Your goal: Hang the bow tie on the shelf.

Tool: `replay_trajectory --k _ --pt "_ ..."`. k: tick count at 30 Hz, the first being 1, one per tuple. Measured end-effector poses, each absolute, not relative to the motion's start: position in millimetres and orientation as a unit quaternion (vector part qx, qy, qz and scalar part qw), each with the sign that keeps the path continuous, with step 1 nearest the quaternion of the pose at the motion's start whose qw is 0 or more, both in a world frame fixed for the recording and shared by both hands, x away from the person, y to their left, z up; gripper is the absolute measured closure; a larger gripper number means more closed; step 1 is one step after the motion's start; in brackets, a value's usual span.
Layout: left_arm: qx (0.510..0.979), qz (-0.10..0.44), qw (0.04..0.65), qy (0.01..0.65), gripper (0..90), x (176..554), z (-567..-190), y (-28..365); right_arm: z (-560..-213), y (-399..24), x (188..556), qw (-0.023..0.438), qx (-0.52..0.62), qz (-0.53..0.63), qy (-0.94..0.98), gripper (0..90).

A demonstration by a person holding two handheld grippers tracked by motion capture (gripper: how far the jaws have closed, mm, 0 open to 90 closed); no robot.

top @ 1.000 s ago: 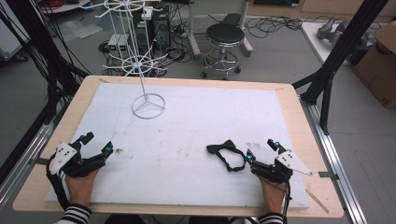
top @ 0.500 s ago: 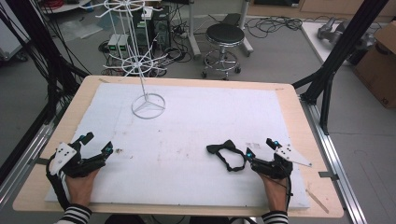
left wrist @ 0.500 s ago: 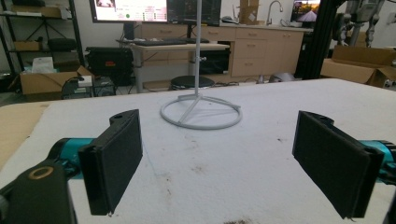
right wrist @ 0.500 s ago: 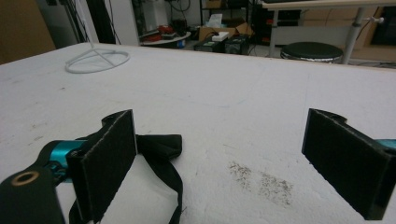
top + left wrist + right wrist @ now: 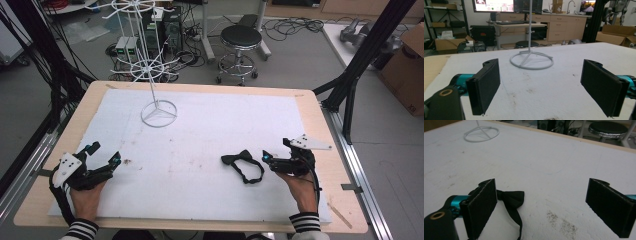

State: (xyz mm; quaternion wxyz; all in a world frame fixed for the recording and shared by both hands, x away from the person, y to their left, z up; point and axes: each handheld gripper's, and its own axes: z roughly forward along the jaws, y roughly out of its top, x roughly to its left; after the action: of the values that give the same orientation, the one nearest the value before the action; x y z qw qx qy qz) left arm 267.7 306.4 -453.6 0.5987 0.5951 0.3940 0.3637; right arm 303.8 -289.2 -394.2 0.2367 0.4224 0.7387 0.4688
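My right gripper's [image 5: 266, 158] fingers [image 5: 482, 206] stood released and wide apart, nothing between them, and the left gripper's [image 5: 102, 154] flat black pads [image 5: 485, 82] were just as wide over bare cloth, resting near the table's front left corner. Just beside the right gripper's tip lay the small black fabric bow tie with its looped neck strap [image 5: 243, 164]; in the right gripper view the bow [image 5: 510, 196] sat close behind my left-hand jaw, its strap trailing toward the camera, so the jaws were not yet centred on it. To take it cleanly, I judged I should shift the gripper sideways until the knot lay midway between the pads, come down low onto the white padded table cover [image 5: 210, 130], and close on the thick centre of the bow rather than the thin strap, which would likely slip or drag. Farther off stood the white wire display rack with its ring base [image 5: 159, 114], well apart from the tie, probably where it was meant to hang.
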Motion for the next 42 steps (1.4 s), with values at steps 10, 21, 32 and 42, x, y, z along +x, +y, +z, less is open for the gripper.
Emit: replay_trajectory --k 10,21,32,42 --pt "0.595 0.364 0.599 0.394 16.3 267.8 -453.7 306.4 -381.8 -277.8 318.7 0.206 0.393 0.414 0.795 9.4" --pt "0.594 0.364 0.6 0.393 16.4 267.5 -453.8 306.9 -380.1 -258.7 334.3 0.148 0.371 0.347 0.849 20.7" --pt "0.596 0.363 0.599 0.392 16.4 267.7 -453.7 307.3 -393.4 -243.1 345.5 0.118 0.352 0.275 0.887 36.4" --pt "0.596 0.362 0.599 0.393 16.4 267.7 -453.7 307.3 -402.6 -237.4 350.1 0.101 0.349 0.233 0.902 47.1"
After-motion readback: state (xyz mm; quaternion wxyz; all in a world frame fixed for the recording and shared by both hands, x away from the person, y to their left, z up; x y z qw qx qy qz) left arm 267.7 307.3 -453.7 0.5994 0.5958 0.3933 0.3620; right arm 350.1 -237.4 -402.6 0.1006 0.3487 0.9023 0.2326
